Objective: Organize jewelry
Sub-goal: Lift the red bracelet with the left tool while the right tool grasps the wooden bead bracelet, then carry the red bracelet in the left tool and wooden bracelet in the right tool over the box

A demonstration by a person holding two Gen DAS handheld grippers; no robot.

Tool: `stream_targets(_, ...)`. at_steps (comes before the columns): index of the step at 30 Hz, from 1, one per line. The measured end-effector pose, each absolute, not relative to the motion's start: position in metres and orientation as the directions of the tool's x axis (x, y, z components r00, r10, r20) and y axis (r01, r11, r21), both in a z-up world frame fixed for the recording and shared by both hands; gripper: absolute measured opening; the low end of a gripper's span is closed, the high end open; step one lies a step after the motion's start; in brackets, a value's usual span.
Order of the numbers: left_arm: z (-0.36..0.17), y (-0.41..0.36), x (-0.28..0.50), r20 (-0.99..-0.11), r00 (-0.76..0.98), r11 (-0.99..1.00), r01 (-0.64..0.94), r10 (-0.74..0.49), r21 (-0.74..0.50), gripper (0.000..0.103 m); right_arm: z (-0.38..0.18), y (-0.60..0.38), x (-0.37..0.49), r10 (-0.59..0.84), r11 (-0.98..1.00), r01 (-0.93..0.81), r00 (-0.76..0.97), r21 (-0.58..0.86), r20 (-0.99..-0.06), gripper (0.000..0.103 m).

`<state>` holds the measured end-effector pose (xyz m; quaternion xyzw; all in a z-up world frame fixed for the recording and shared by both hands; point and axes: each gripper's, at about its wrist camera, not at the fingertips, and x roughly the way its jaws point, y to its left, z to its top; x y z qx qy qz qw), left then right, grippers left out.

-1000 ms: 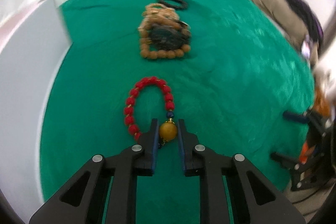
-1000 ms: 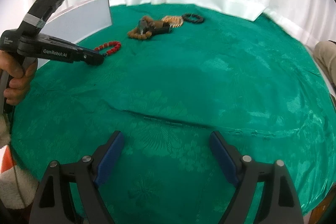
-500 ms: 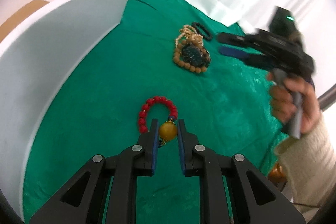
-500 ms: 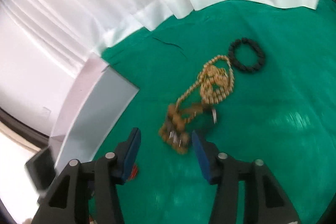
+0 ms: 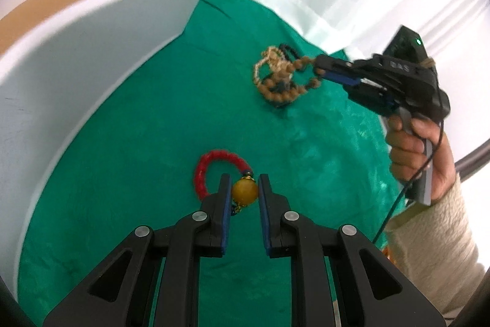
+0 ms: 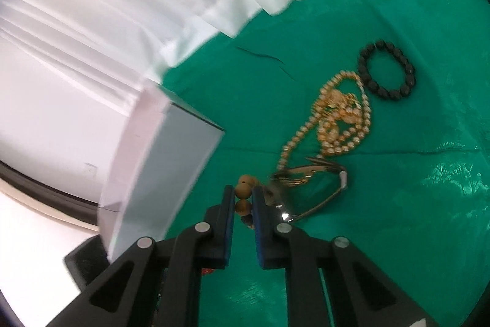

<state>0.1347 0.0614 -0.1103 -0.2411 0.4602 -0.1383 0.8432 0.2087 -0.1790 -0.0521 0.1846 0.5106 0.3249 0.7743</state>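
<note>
White box (image 5: 92,57): stands to the left of the left tool, open top, brown floor showing inside; sits on the green cloth (image 5: 153,143) that covers the tabletop. Left tool (image 5: 244,189): pinching the large yellow bead (image 5: 244,191) of the red bracelet (image 5: 211,170), whose loop extends ahead and slightly left of the tips; whether it touches the cloth cannot be told. Right tool (image 6: 243,196): pressed onto a wooden bead strand (image 6: 244,189), two beads visible between the fingers (image 6: 228,204); in the left view the strand hangs off its tips toward the pile. Watch (image 6: 309,186): just right of the right tool's tips, strap looped, possibly tangled with the strand. Gold chain (image 6: 340,118): ahead and to the right, heaped. Black bracelet (image 6: 387,74): farthest ahead, right, lying apart from the chain. Step in hand, by judgement: both pieces gripped, ready for transfer. Next move calls for lifting each clear, watching that the wooden strand does not drag the watch or chain, then carrying toward the box on the left.
</note>
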Motion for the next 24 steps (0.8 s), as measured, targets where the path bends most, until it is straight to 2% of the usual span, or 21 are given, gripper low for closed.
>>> stream_targets(8, -0.05, 0.076, 0.1, -0.689, 0.606, 0.852, -0.034, -0.399, -0.523, 0.015, 0.01, -0.161, 0.176, 0.718, 0.689, -0.438, 0.306, 0.578, -0.625, 0.012)
stream_targets(13, 0.01, 0.101, 0.058, -0.626, 0.693, 0.848, -0.04, -0.358, -0.529, 0.015, 0.048, -0.129, 0.155, 0.748, 0.648, -0.525, 0.305, 0.551, -0.589, 0.012)
stream_targets(19, 0.068, 0.159, 0.013, -0.554, 0.802, 0.853, -0.113, -0.225, -0.509, 0.015, 0.08, -0.055, 0.145, 0.81, 0.557, -0.612, 0.254, 0.561, -0.528, 0.012)
stream_targets(24, 0.066, 0.209, -0.006, -0.583, 0.81, 0.863, -0.246, -0.066, -0.441, 0.015, 0.086, 0.017, 0.147, 0.842, 0.491, -0.656, 0.189, 0.573, -0.505, 0.012)
